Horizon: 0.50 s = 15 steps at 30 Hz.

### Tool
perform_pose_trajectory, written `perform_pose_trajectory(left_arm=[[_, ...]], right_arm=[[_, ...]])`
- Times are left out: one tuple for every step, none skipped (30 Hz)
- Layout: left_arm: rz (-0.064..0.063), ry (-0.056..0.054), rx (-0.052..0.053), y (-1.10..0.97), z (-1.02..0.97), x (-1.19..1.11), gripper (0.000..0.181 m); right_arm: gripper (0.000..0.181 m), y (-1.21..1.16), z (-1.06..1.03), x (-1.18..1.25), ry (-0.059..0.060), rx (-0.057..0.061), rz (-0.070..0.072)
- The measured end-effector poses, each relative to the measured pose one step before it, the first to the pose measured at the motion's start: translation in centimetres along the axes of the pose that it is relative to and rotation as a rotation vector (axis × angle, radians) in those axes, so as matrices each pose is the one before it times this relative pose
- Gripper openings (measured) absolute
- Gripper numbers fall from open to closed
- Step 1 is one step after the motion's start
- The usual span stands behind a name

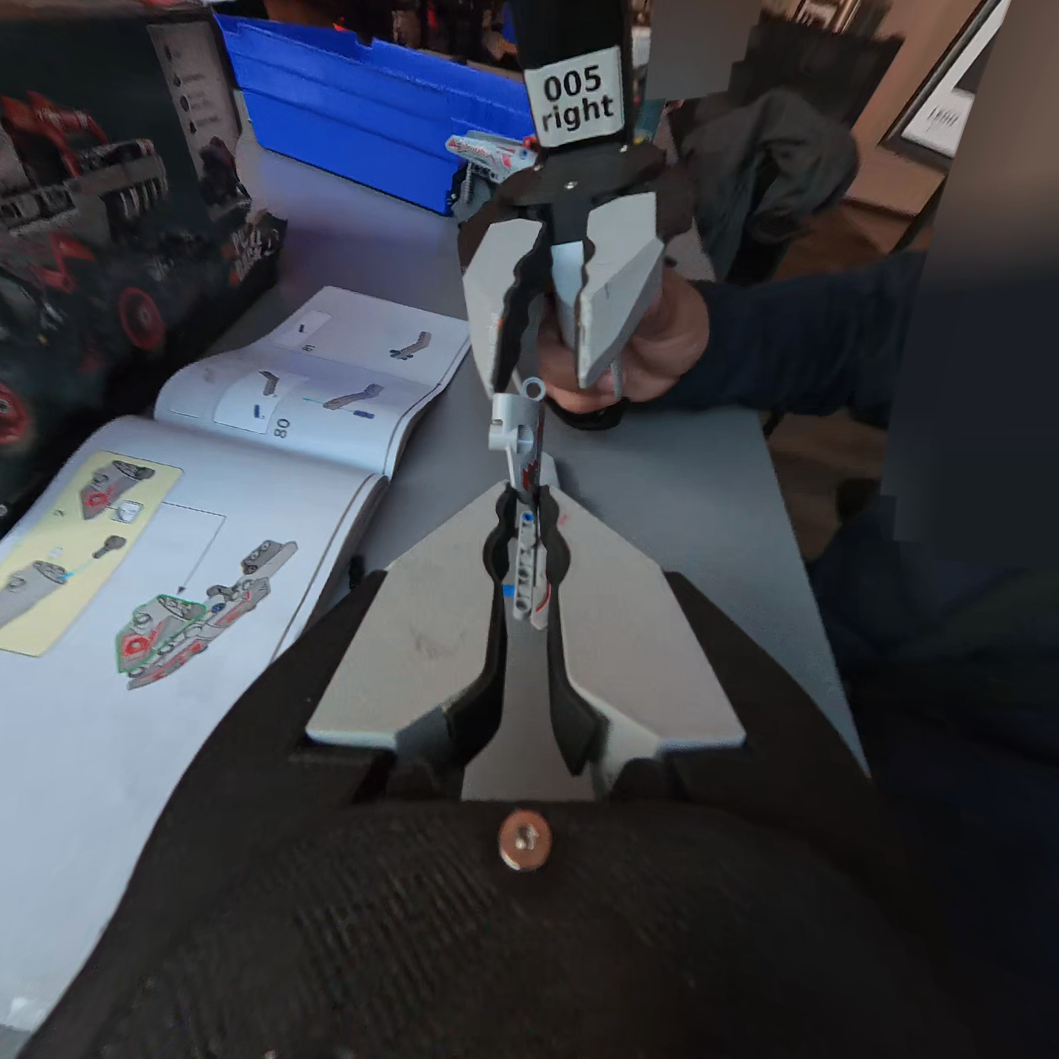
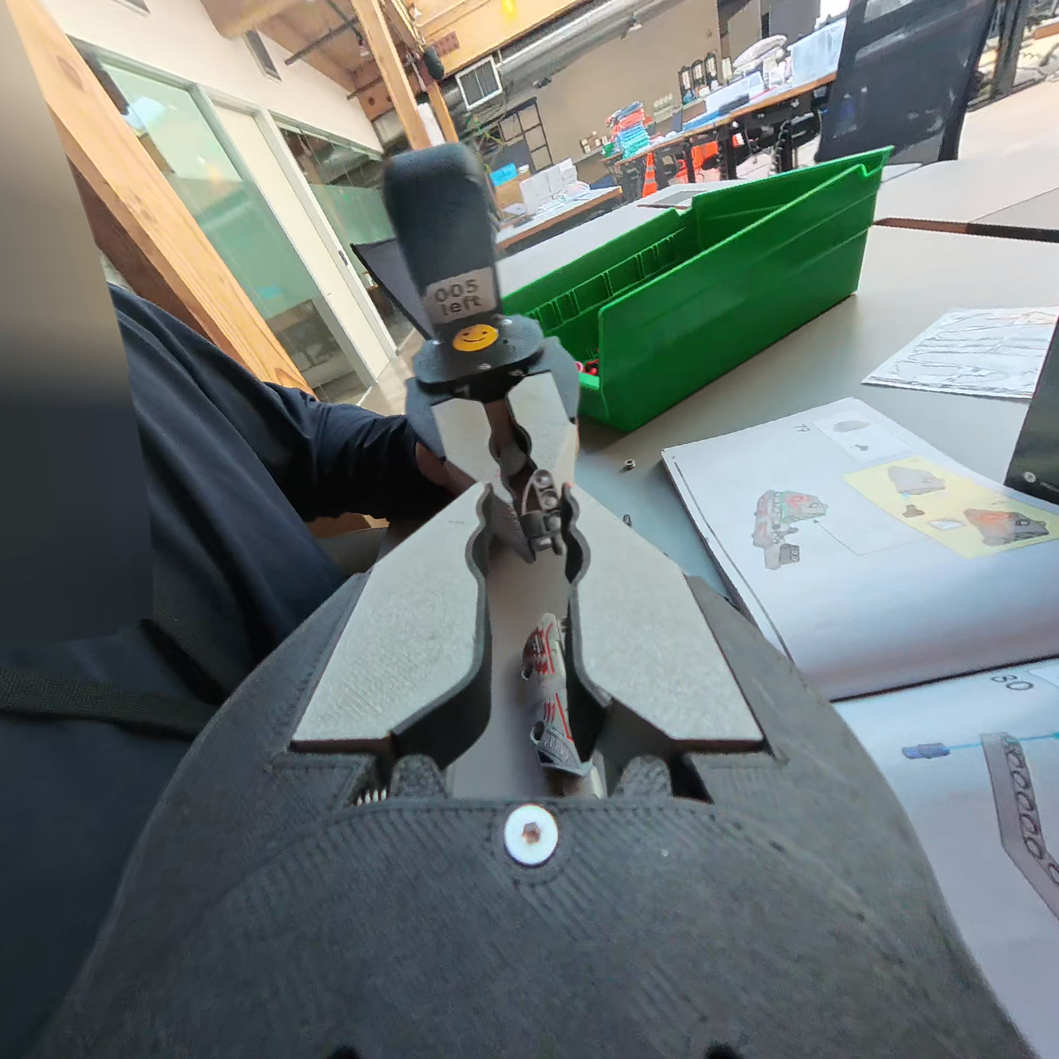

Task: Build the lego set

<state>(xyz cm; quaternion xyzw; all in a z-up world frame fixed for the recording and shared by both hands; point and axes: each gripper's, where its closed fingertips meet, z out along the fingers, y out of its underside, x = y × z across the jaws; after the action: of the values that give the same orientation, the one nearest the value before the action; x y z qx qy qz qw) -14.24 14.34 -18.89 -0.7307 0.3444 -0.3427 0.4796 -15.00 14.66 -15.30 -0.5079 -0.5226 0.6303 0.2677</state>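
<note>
Over the table, L gripper clamps grey assembly; its long axis runs straight toward R gripper, tip-to-tip w/ it; R gripper looks closed on assembly's far end.

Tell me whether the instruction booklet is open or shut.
Open. The instruction booklet lies spread flat on the table, with two facing pages of build diagrams showing.
</note>
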Motion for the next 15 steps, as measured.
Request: perform_pose_trajectory(left_arm=[[0.0489,-0.0274,-0.0105,0.03,0.161,0.045,0.005],[0.041,-0.0223,-0.0029,-0.073,0.107,0.063,0.005],[0.0352,-0.0252,-0.0062,-0.009,0.065,-0.06,0.005],[0.031,-0.0228,-0.0144,0.137,0.059,-0.103,0.005],[0.0247,-0.0157,-0.0169,0.195,0.054,-0.075,0.005],[0.019,-0.0132,-0.0093,0.1,0.001,-0.058,0.005],[0.0136,-0.0065,0.0008,-0.037,-0.021,0.023,0.005],[0.0052,0.0039,0.0026,-0.069,-0.005,0.131,0.004],[-0.0012,0.0027,0.0027,-0.094,-0.011,0.086,0.004],[-0.0022,-0.0006,0.0053,-0.121,-0.039,0.026,0.004],[-0.0043,0.0008,0.0063,-0.099,-0.034,0.015,0.004],[-0.0085,0.0098,-0.0017,0.047,0.029,0.086,0.004],[-0.0155,0.0044,-0.0043,0.093,0.078,-0.007,0.004],[-0.0161,0.0043,-0.0032,0.064,0.028,-0.005,0.004],[-0.0141,0.0057,-0.0001,0.008,-0.012,0.024,0.004]], right_arm=[[0.02,0.151,-0.048,0.304,0.0145,-0.0079,0.0061],[0.023,0.139,-0.054,0.283,0.014,-0.0086,0.0037],[0.025,0.009,-0.063,0.099,0.0028,-0.0003,-0.0005],[0.027,0.012,-0.057,-0.015,-0.0043,0.0008,-0.0008],[0.028,0.148,0.013,-0.018,-0.0047,-0.0083,0.0025],[0.027,0.226,0.074,-0.076,-0.008,-0.0151,0.002],[0.024,0.196,0.095,-0.096,-0.0064,-0.014,-0.003],[0.02,0.187,0.125,-0.077,-0.0018,-0.0116,-0.0106],[0.018,0.252,0.143,-0.077,0.0001,-0.0155,-0.0143],[0.017,0.341,0.176,-0.064,0.0014,-0.0218,-0.0131],[0.014,0.309,0.141,-0.075,0.0037,-0.0223,-0.015],[0.014,0.165,0.05,-0.008,0.0127,-0.0148,-0.024],[0.014,0.13,-0.021,0.089,0.0197,-0.0144,-0.0303],[0.013,0.127,-0.032,0.091,0.0183,-0.0144,-0.0268],[0.013,0.068,-0.045,0.06,0.0125,-0.0095,-0.0191]])
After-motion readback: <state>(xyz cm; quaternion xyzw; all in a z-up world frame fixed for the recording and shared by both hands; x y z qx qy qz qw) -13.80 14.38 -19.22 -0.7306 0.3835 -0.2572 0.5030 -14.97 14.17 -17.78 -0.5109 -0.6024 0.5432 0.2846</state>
